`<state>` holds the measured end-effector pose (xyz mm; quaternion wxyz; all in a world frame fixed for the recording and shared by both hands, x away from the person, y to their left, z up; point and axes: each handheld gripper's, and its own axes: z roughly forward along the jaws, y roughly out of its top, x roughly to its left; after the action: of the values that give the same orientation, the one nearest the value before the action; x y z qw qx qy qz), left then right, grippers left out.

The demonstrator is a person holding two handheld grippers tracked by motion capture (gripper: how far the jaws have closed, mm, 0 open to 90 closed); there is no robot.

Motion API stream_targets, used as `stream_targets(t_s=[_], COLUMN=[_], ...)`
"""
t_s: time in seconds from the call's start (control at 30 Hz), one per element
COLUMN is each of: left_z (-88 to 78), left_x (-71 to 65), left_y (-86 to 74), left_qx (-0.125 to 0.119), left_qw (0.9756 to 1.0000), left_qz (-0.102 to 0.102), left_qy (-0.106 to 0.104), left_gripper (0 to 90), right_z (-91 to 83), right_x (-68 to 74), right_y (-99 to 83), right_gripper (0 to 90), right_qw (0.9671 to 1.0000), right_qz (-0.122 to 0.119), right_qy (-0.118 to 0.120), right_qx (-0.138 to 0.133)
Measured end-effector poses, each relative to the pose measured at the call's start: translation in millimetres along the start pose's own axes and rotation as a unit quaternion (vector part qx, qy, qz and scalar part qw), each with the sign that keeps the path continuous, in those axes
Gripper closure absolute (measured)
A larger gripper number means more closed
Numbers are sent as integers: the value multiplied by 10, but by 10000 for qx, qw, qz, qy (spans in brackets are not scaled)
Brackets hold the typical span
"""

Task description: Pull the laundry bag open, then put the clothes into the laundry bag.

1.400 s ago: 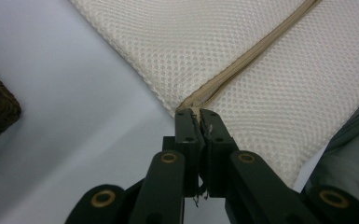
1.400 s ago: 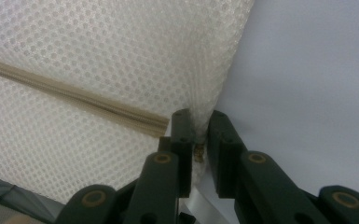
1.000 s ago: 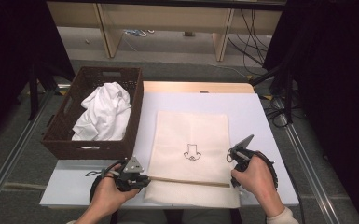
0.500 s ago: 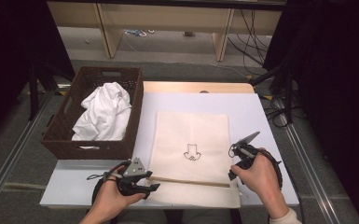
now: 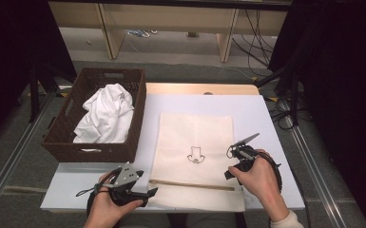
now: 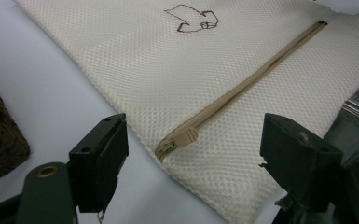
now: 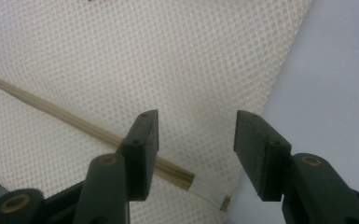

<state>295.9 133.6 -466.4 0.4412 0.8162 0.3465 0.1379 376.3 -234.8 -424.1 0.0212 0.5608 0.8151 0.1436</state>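
Note:
A cream mesh bag (image 5: 195,137) with a small dark drawing lies flat on the white table (image 5: 261,118). Its tan zipper (image 5: 190,184) runs across near the front edge. My left gripper (image 5: 149,192) lies low at the zipper's left end. Its jaws have just been opening and now stand open (image 6: 193,154), with the zipper pull (image 6: 182,138) lying untouched on the mesh ahead of them. My right gripper (image 5: 231,171) hovers over the zipper's right end (image 7: 205,191). Its jaws (image 7: 196,144) have also just been opening and stand wide apart above the mesh, gripping nothing.
A dark wicker basket (image 5: 64,142) holding a crumpled white garment (image 5: 107,114) stands at the table's left, close to the bag's left side. Bare white table lies right of the bag. Shelf legs and cables stand on the floor beyond the far edge.
Both grippers' jaws have opened wider where they were. The hands have hardly shifted, and the bag lies as before.

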Motion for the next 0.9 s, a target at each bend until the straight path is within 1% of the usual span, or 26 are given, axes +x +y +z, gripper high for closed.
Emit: stream_targets(t_s=[0.03, 0.07, 0.1, 0.13, 0.17, 0.2, 0.23, 0.27, 0.3, 0.33, 0.37, 0.4, 0.43, 0.47, 0.5, 0.53, 0.57, 0.63, 0.7, 0.73, 0.77, 0.8, 0.83, 0.87, 0.9], left_z=[0, -3, 8, 8, 20, 16, 26, 24, 14, -2, 3, 1, -3, -2, -2, -9, -7, -3, 9, 6, 12, 5, 10, 13, 10], left_x=[-1, 7, 9, 9, -10, -2, -19, -19, -14, -6, -20, -9, -9, -7, -9, 2, 3, 2, -21, -14, -9, 15, 11, 6, 8], left_y=[-1, -7, -13, -13, -26, -34, -38, -41, -42, -40, -43, -46, -41, -42, -43, -43, -45, -47, -47, -44, -42, -41, -42, -42, -41], left_qx=[-1, 42, 40, 40, -45, 11, -78, -83, -53, 17, -70, -79, -80, -88, -82, -20, -22, -24, -113, -78, -88, -3, -35, -71, -36], left_qw=[10000, 10000, 10000, 10000, 9999, 10000, 9999, 9999, 10000, 10000, 9999, 10000, 10000, 9999, 9999, 10000, 10000, 10000, 9999, 9999, 9999, 10000, 10000, 10000, 10000], left_qz=[-17, 26, -17, -17, -95, -15, -110, -94, -52, 19, -80, -44, -49, -50, -65, 8, 1, -6, -110, -57, -55, 54, -11, -47, -31], left_qy=[-17, 1, -30, -30, -49, 21, -49, -51, -27, 10, 12, 8, -11, 2, 38, 42, 34, 18, 24, 30, 9, 16, 18, 16, 45], left_gripper=[235, 235, 235, 235, 237, 238, 239, 238, 238, 238, 240, 240, 240, 241, 242, 243, 243, 244, 245, 244, 245, 245, 246, 247, 247], right_z=[6, 11, 9, 2, 18, 28, 4, 22, 26, 10, 7, 6, 3, 1, -1, 8, 16, 13, 8, -11, -8, -1, -12, -6, -10], right_x=[0, 4, 23, 42, 43, 37, 86, 49, 38, 68, 82, 102, 92, 90, 104, 91, 81, 87, 97, 102, 105, 83, 106, 102, 111], right_y=[3, 4, 7, 9, 10, 11, 19, 21, 21, 19, 24, 27, 31, 32, 33, 38, 40, 38, 36, 38, 33, 39, 36, 37, 38], right_gripper=[501, 499, 499, 498, 498, 498, 498, 498, 498, 497, 497, 497, 498, 498, 499, 499, 500, 502, 504, 504, 503, 504, 505, 506, 506], right_qw=[10000, 10000, 10000, 9999, 10000, 10000, 9996, 10000, 9999, 10000, 10000, 9999, 10000, 10000, 9999, 10000, 10000, 10000, 10000, 10000, 10000, 9997, 10000, 9999, 10000], right_qz=[-33, -37, 27, 91, 32, -33, 232, -43, -127, 22, 69, 169, 75, 52, 143, 32, -47, -18, 22, -12, -12, -224, -43, -60, -26], right_qy=[12, 9, 28, 56, 34, 49, 39, -9, -9, -19, -35, -35, -50, -31, -31, -14, -10, -28, -38, 28, -32, -5, 11, 9, 8], right_qx=[-36, -53, -8, 58, -31, -61, 128, 2, -30, -16, -14, 2, -17, -17, 10, -10, -47, -36, -3, 68, -28, -101, -61, -87, -84])
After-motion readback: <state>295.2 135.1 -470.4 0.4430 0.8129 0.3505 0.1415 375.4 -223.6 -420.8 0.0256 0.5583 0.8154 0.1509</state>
